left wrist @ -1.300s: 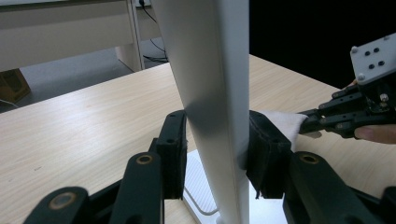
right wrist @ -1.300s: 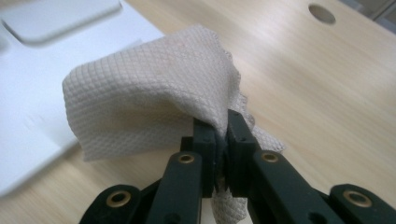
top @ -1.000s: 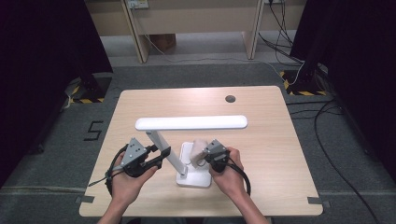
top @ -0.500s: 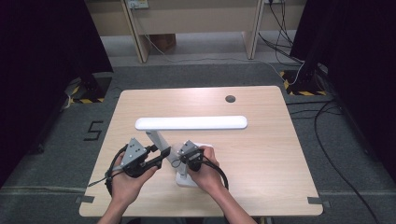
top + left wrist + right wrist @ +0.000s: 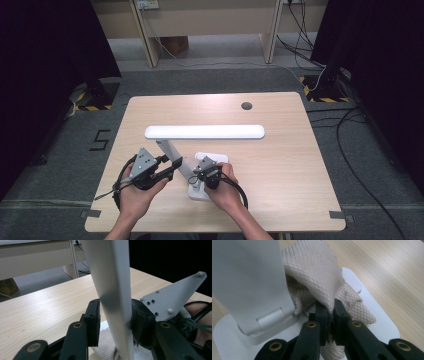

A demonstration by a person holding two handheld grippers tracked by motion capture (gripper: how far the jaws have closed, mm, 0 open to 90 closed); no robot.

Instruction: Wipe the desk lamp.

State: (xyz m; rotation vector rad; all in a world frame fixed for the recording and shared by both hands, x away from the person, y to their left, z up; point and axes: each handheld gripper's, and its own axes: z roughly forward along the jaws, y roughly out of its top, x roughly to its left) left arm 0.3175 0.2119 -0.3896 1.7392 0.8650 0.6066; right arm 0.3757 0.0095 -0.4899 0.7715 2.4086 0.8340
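A white desk lamp (image 5: 200,150) stands at about six o'clock on the counter (image 5: 280,165), its long light bar lying level above the middle. The left claw (image 5: 115,322) is clamped on the lamp's slanted arm (image 5: 112,290), steadying it. The right claw (image 5: 328,312) is pinched together on a beige waffle-weave cloth (image 5: 322,277), pressed against the hinge where that arm meets the flat base (image 5: 382,325).

As I see it, a hard push with the cloth could skid the base or fold the hinge, since only the left grip braces it. The cloth could also snag in the hinge gap.

No containers stand on the counter.
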